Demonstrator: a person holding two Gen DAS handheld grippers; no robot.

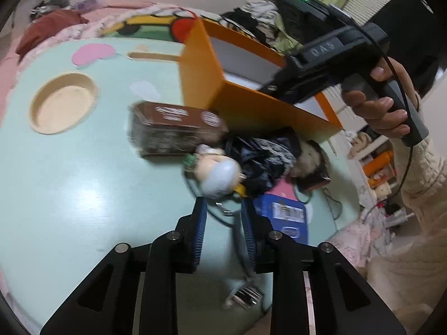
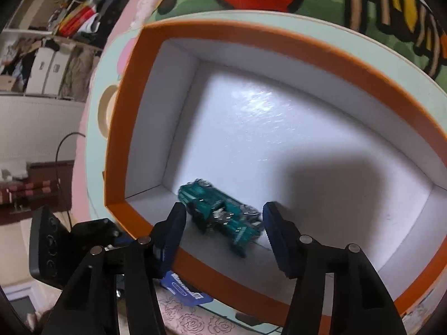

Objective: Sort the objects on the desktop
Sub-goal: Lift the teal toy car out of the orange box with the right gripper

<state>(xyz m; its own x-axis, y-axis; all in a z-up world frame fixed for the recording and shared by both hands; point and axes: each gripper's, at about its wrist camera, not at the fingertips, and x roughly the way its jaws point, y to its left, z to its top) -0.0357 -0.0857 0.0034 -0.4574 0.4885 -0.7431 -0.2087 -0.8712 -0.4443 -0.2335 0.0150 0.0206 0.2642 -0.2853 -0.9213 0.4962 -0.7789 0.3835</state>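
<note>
Our jaws hang open over a cluttered tabletop (image 1: pixel 69 181).

Our right gripper (image 2: pixel 225 213) gapes above the blurred teal toy car (image 2: pixel 220 213) inside the orange box (image 2: pixel 134 220); our left gripper (image 1: pixel 223 206), empty, nears a smeared figurine (image 1: pixel 218 171) beside the brown box (image 1: pixel 176 131).

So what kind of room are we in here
Probably a bedroom or a child's room at home. A small mint-green play table sits against soft pink bedding, clothes are piled behind the orange box, and toys like a little figure lie about.

Orange box (image 2: pixel 125 128) with white inside, teal toy car (image 2: pixel 220 212), mint-green table (image 1: pixel 83 181).
</note>
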